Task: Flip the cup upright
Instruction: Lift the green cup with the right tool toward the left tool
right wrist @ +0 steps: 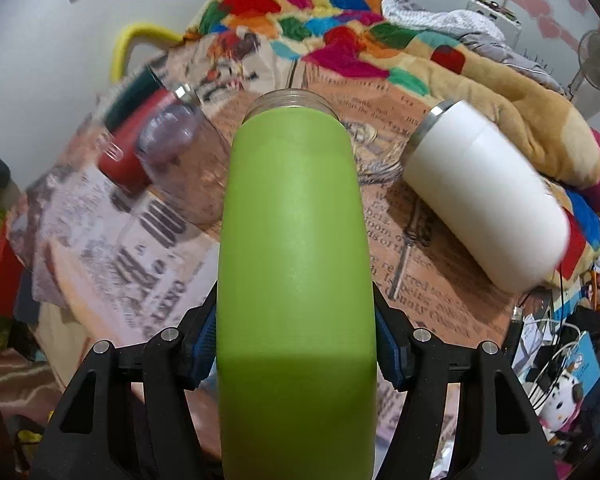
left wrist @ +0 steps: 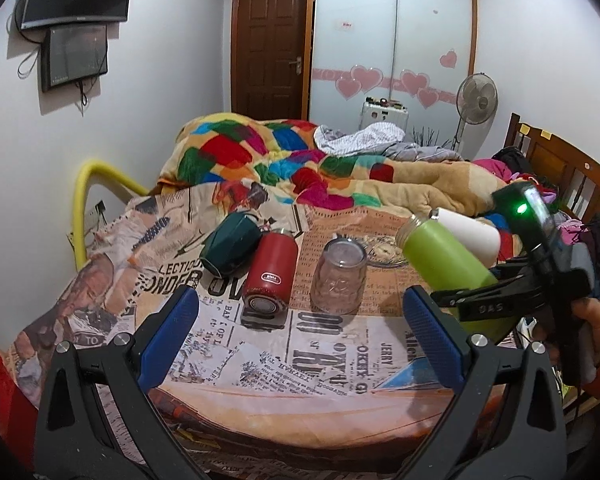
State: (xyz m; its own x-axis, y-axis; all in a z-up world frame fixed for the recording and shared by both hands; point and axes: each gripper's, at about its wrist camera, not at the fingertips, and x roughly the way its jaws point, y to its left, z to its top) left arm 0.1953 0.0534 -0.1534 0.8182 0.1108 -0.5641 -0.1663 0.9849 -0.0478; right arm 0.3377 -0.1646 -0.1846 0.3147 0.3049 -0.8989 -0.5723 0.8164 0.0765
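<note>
The green cup (right wrist: 296, 264) is pinched between the blue pads of the right tool (right wrist: 296, 344), which press against its two sides near its closed end. The cup is held off the table (left wrist: 260, 364), tilted, with its clear threaded mouth pointing away from the tool and toward the far edge. In the left wrist view the same cup (left wrist: 448, 260) is seen at the table's right edge, slanting up to the left. The left tool (left wrist: 300, 328) is spread wide with nothing between its pads, over the near edge. A clear glass (left wrist: 339, 276) stands mouth down near the table's middle. Just left of it a red cup (left wrist: 270, 276) lies on its side, touching a dark green cup (left wrist: 230, 244) behind it. A white cup (right wrist: 484, 196) lies on its side toward the right edge.
</note>
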